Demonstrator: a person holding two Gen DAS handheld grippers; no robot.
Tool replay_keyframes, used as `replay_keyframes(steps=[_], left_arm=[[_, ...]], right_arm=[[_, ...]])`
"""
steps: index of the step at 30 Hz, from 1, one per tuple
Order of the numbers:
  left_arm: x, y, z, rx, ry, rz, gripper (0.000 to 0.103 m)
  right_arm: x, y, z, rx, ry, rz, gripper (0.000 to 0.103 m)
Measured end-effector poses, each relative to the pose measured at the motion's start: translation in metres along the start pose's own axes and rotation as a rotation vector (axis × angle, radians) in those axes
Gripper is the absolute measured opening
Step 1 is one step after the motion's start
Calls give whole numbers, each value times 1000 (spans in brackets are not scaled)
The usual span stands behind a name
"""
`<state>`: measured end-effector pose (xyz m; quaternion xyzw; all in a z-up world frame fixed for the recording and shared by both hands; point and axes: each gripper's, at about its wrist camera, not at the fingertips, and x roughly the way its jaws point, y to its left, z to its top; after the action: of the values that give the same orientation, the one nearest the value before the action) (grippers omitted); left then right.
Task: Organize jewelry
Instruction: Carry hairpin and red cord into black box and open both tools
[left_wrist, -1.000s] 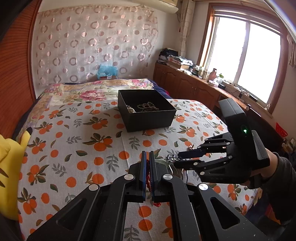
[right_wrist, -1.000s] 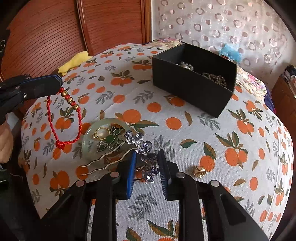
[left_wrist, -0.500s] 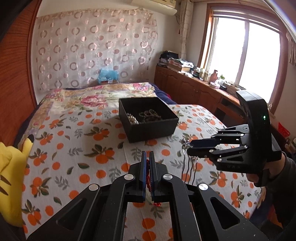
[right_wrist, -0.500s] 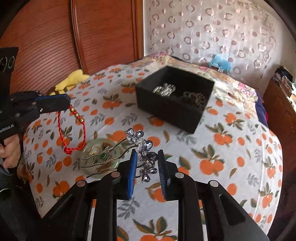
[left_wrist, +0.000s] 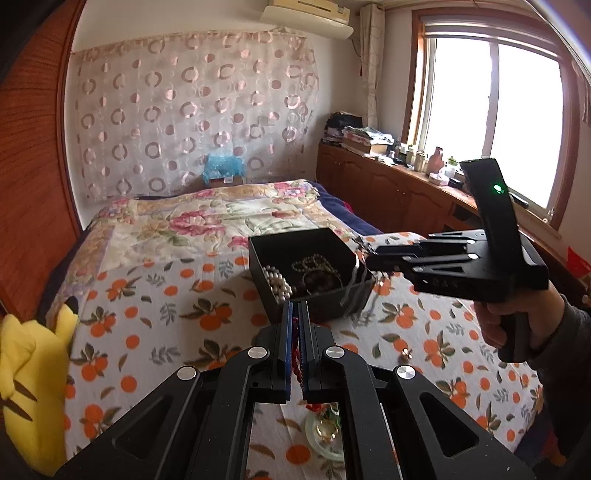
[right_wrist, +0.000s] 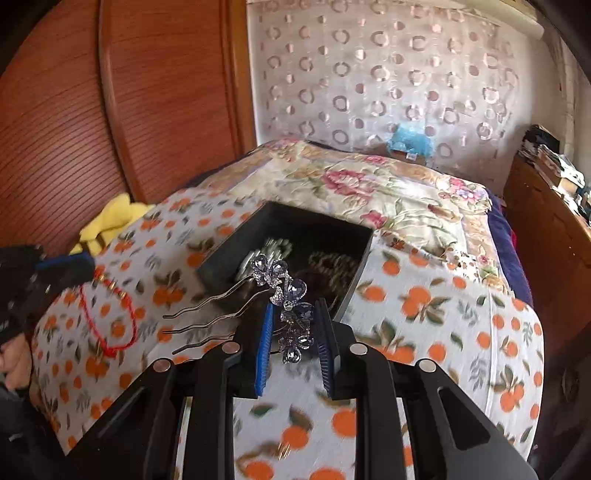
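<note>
My right gripper (right_wrist: 293, 314) is shut on a crystal-flower hair comb (right_wrist: 284, 291), whose metal prongs stick out to the left. It hangs over the near corner of the black jewelry box (right_wrist: 218, 269). Seen from the left wrist, the right gripper (left_wrist: 369, 258) holds the comb's prongs (left_wrist: 354, 291) at the right rim of the box (left_wrist: 325, 308), which holds pearls and chains. My left gripper (left_wrist: 295, 310) is shut on a red cord bracelet (left_wrist: 295, 354). In the right wrist view that bracelet (right_wrist: 110, 321) dangles from the blurred left gripper (right_wrist: 74, 266).
A pale green dish (left_wrist: 325, 432) with rings sits on the orange-print bedspread under my left gripper. A small gold piece (left_wrist: 406, 353) lies to its right. A yellow plush (left_wrist: 22, 369) rests at the bed's left edge; wooden cabinets (left_wrist: 388, 192) line the right.
The right gripper lifted the hair comb off the bed beside the green dish and carried it up to the box. The left gripper, with the red bracelet, also rose and moved closer to the box.
</note>
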<state>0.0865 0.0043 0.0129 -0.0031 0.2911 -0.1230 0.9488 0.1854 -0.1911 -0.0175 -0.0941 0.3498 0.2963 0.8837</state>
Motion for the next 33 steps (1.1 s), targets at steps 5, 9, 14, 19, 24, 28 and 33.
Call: replay_keyframes(steps=[5,9,14,19,24,28,33], left_arm=[[10,0,15,13,-4,11,2],[18,-1,27,22,-8,22,2],[28,-4,44,38,-14,37,2],[40,-9,58,59,-11,53,2],[60,-11,71,63,4,81,2],[73,-13,80,71,7,86,2],[90,-18,90,85,11,96,2]], right_arm=[[18,-14,21,34,-8,-45,24],[36,-20,31,39,8,-69,24],[56,-16,27,23,48,-81,25],[63,-11,19,3,71,-51,28],[51,-18,17,30,41,-20,32],[36,-24,9,43,15,-17,32],[23,-32,-7,45,10,-19,32]])
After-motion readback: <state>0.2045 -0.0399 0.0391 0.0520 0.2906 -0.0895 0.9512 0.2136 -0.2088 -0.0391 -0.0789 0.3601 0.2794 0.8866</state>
